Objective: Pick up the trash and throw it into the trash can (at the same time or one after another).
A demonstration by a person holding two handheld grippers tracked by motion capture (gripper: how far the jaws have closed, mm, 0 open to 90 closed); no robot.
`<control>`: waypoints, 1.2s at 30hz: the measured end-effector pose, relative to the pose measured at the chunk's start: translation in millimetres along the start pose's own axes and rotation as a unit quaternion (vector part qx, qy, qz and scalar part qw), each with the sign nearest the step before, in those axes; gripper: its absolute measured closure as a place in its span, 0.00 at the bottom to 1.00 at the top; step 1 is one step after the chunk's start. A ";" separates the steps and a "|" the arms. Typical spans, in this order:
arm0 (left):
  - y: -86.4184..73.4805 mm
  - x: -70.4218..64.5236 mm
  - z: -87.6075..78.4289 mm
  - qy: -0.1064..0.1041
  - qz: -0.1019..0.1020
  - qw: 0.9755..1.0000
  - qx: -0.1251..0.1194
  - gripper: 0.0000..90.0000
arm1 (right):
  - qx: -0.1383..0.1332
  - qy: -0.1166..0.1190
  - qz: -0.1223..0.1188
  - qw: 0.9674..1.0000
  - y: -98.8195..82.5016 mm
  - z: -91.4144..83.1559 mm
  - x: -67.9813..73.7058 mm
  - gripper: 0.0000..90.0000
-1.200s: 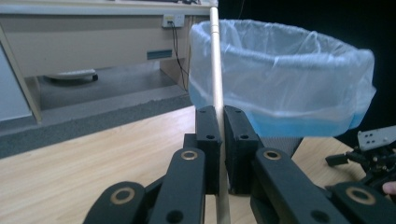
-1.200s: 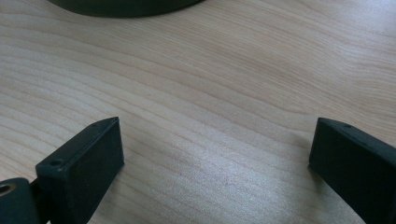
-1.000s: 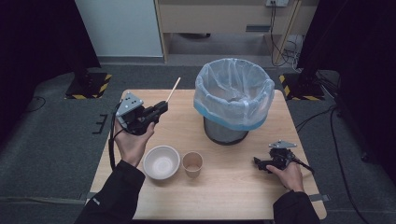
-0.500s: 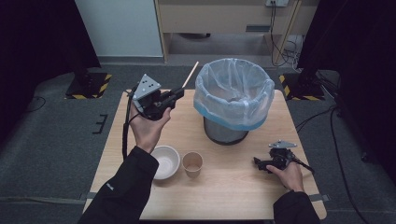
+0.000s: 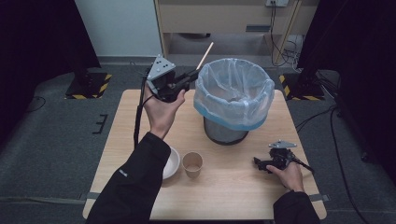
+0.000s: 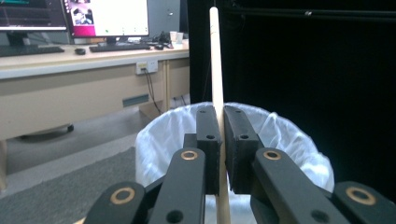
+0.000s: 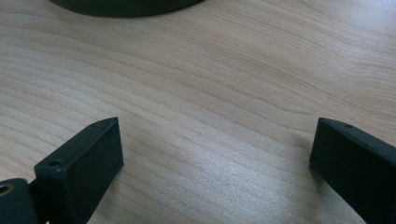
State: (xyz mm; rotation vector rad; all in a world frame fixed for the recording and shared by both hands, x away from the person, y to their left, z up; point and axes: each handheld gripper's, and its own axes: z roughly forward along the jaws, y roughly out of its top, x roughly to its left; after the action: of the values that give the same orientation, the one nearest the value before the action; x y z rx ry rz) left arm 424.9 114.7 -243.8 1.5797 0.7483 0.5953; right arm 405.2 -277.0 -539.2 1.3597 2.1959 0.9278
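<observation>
Between the 2 black jaws of the left gripper (image 6: 220, 154): 1 pale wooden stick (image 6: 215, 65), clamped near its lower part, rising upright past the jaw tips in the left gripper view, with its lower end dropping out of frame below. Directly beyond the jaws: white-lined bin (image 6: 163, 135), mouth open. Seen from the high view: left gripper (image 5: 189, 78) raised above the table's far left part, just beside the bin's rim, stick (image 5: 205, 48) slanting up and away over that rim; bin (image 5: 233, 95) standing on the wooden table (image 5: 233, 196), liner folded over the edge. Nearer the person: white bowl (image 5: 172, 163) partly hidden under the left sleeve, paper cup (image 5: 192, 164) just beside it. At the near right: right gripper (image 5: 259, 164) resting low on the table, well apart from the bin. Right gripper view: jaws wide apart, bare wood grain between them, nothing held.
</observation>
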 end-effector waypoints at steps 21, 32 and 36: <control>32.5 -20.9 58.5 -0.018 0.032 0.999 -0.003 0.95 | 0.001 0.000 0.000 1.000 0.1 0.0 0.0 0.03; 42.5 -30.3 88.3 -0.030 0.039 0.999 -0.008 0.95 | 0.001 0.001 0.000 1.000 0.1 0.1 0.0 0.03; 40.2 -29.5 97.0 -0.030 0.034 0.999 -0.007 0.95 | 0.001 0.002 0.000 1.000 0.2 0.1 0.0 0.03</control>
State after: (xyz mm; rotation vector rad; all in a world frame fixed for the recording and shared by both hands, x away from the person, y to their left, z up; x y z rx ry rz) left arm 482.5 26.2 -216.5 1.6084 0.6465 0.5993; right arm 405.4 -276.8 -539.2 1.3599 2.1997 0.9286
